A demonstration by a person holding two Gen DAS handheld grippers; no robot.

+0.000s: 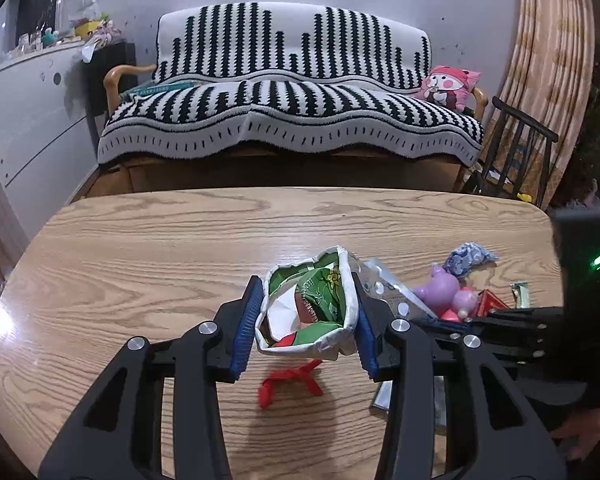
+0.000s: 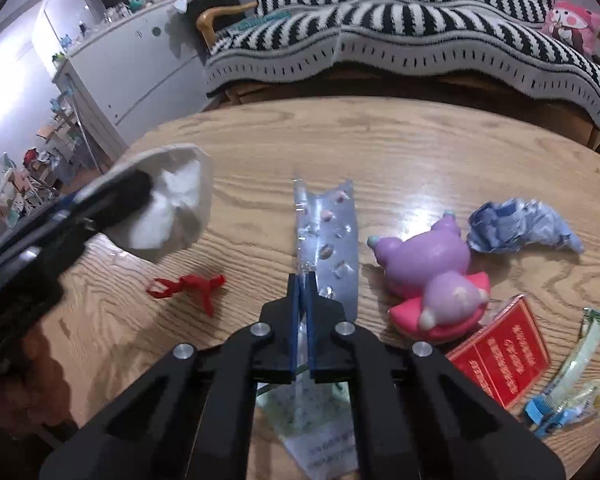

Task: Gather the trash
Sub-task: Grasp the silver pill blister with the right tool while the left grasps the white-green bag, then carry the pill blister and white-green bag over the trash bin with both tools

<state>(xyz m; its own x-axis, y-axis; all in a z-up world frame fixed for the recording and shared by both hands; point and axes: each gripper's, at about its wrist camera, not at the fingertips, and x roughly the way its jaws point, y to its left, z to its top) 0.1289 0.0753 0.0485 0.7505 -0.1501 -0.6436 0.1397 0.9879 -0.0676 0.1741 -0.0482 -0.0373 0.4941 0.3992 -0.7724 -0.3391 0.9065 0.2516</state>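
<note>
My left tongs (image 1: 306,322) pinch a crumpled green-and-white carton (image 1: 312,308) above the worktop (image 1: 140,248). My right tongs (image 2: 301,294) are pressed together on a clear plastic wrapper (image 2: 332,240).

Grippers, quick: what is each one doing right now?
Left gripper: closed on the crumpled bag.
Right gripper: shut on the clear plastic wrapper.

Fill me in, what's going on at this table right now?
A person is clearing trash off a wooden table with two handheld claws. The left claw is clamped on a crumpled white and green bag, held above the table. The right claw is shut on a clear plastic wrapper. A red twist tie, a purple toy, a crumpled blue wrapper and a red packet lie on the table.
</note>
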